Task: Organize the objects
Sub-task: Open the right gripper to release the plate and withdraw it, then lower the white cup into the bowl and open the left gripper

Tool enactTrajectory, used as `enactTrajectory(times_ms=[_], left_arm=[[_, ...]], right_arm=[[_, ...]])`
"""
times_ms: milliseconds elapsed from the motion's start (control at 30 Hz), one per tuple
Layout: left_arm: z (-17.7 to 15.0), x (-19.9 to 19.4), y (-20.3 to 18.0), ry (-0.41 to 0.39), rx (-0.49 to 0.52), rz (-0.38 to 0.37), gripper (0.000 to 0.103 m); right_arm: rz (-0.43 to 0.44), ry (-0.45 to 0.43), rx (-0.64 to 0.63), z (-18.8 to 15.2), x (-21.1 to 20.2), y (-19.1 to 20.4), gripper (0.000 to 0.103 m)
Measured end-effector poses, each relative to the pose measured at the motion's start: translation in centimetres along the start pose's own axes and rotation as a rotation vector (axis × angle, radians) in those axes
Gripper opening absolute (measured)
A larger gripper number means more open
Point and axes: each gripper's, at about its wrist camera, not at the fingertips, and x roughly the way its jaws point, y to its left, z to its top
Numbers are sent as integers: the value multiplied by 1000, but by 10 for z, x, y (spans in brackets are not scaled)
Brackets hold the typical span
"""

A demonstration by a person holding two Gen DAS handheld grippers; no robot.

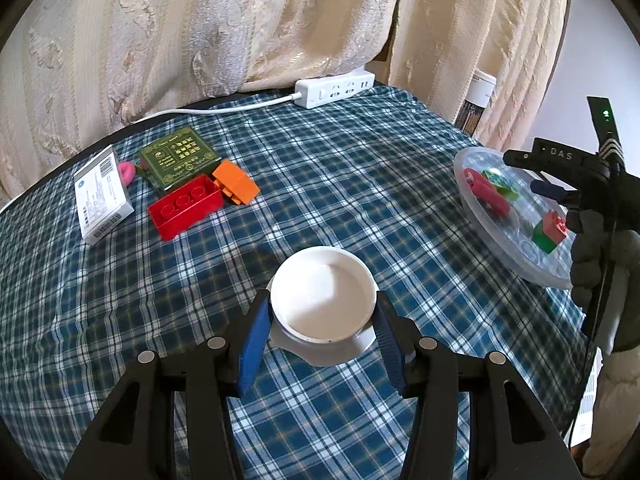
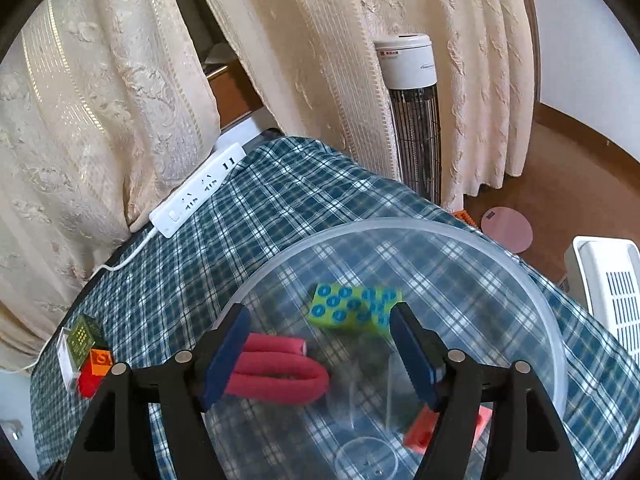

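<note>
1. The left tongs (image 1: pixel 322 334) sit closest, at the near edge of the plaid-covered surface (image 1: pixel 340 168), with both blue pads pressed against the sides of a small white bowl (image 1: pixel 323 294). The bowl is gripped by its rim and looks empty; judging by that, it is held ready as a receptacle or is itself due to be put away.
2. The right tongs (image 2: pixel 320 356) hang above the clear round tray (image 2: pixel 552 320) at the right edge of the surface, jaws spread wide with nothing pinched between them. That reads as a release or a reach over the tray.
3. Inside the tray lie a folded red foam roller (image 2: pixel 280 372), a green block with blue dots (image 2: pixel 352 308) and a red-and-green block (image 1: pixel 550 230), so this seems to be the collecting place.
4. Toward the far left corner the unsorted things wait together: a red brick (image 1: pixel 184 210), an orange brick (image 1: pixel 236 182), a green card box (image 1: pixel 180 156), a white carton (image 1: pixel 102 196) and a pink piece (image 1: pixel 127 172).
5. At the far edge a white power strip (image 1: pixel 336 88) lies under the curtain (image 1: pixel 200 32), likely not part of the sorting.
</note>
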Motion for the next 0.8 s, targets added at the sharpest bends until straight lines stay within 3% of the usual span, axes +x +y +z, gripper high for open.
enactTrajectory(times_ms=[433,800], left_arm=[[9,3,-48,1,99,-11,52],[26,7,-105,-8,198,-56,52]], right_arm=[[-23,-179,-95,-22,-63,-14,76],[-7,-272,-74,-37,-101,-46,76]])
